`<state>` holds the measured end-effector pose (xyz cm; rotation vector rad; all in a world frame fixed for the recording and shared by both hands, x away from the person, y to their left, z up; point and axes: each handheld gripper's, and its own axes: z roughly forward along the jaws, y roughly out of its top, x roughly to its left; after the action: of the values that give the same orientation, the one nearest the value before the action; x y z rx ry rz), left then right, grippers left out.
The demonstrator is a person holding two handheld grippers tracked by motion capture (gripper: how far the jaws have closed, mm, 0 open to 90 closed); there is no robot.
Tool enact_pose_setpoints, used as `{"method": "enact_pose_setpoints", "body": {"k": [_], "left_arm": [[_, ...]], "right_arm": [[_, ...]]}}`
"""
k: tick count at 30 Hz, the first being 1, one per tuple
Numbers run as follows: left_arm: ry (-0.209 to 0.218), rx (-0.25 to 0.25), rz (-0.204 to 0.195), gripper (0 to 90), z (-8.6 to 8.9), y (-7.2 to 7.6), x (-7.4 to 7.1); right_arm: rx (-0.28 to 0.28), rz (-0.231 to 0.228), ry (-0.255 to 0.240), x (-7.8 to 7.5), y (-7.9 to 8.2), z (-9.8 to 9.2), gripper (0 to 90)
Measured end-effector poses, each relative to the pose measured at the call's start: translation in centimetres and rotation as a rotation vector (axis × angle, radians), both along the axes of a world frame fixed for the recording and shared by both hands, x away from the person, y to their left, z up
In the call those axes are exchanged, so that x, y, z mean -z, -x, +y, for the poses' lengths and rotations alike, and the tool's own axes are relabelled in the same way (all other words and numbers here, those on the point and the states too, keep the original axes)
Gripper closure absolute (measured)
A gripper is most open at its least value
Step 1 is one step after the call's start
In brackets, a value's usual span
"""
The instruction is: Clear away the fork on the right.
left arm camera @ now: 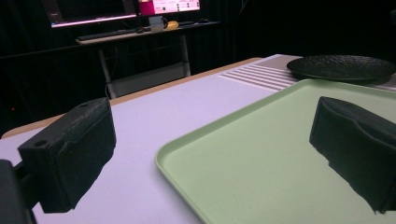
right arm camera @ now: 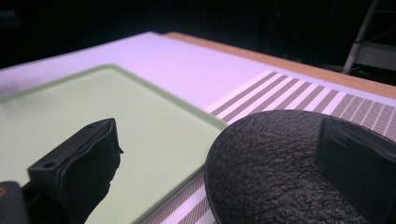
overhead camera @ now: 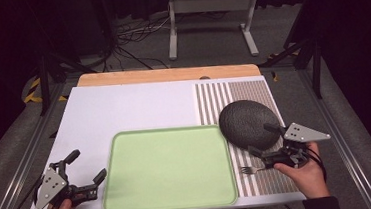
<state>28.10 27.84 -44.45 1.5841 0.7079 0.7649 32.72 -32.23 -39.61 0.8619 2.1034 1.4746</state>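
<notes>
A pale green tray (overhead camera: pixel 168 168) lies in the near middle of the white table top, with nothing on it. A black textured plate (overhead camera: pixel 247 122) rests to its right on a striped mat. A small dark fork (overhead camera: pixel 251 169) lies on the mat in front of the plate. My left gripper (overhead camera: pixel 86 165) is open at the tray's left rim, one jaw over the tray (left arm camera: pixel 261 154) and one over the table. My right gripper (overhead camera: pixel 260 138) is open at the plate's near right edge, jaws astride the plate (right arm camera: pixel 275 163) rim with nothing between them.
The striped mat (overhead camera: pixel 253 94) covers the right side of the table. A wooden strip (overhead camera: pixel 168 74) runs along the far edge. Beyond it stand a white desk frame (overhead camera: pixel 211 12) and floor cables. Bare white surface (overhead camera: pixel 123 109) stretches behind the tray.
</notes>
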Motion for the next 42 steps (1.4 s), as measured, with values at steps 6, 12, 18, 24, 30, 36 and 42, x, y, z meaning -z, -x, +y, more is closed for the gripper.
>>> {"method": "enact_pose_setpoints", "body": {"k": [6,12,18,24,30,36,42], "left_arm": [[0.002,-0.002,0.003,1.0,0.0,0.0,0.0],[0.000,0.000,0.005,1.0,0.0,0.0,0.0],[0.002,-0.001,0.004,1.0,0.0,0.0,0.0],[-0.001,-0.001,0.006,1.0,0.0,0.0,0.0],[0.001,-0.004,0.006,1.0,0.0,0.0,0.0],[-0.001,0.003,0.005,1.0,0.0,0.0,0.0],[0.003,0.003,0.005,1.0,0.0,0.0,0.0]], "right_arm": [[-0.048,0.043,0.109,-1.6,0.0,0.3,0.9],[-0.075,0.079,0.184,-2.2,-0.1,0.1,1.0],[-0.105,0.124,0.240,-2.5,-0.4,0.0,1.9],[-0.148,0.184,0.350,-2.6,-0.7,0.4,3.1],[-0.178,0.227,0.430,-2.7,-1.0,0.7,3.3],[-0.204,0.285,0.478,-2.2,-1.4,0.9,4.0],[-0.261,0.307,0.546,-1.9,-1.7,1.1,5.9]]}}
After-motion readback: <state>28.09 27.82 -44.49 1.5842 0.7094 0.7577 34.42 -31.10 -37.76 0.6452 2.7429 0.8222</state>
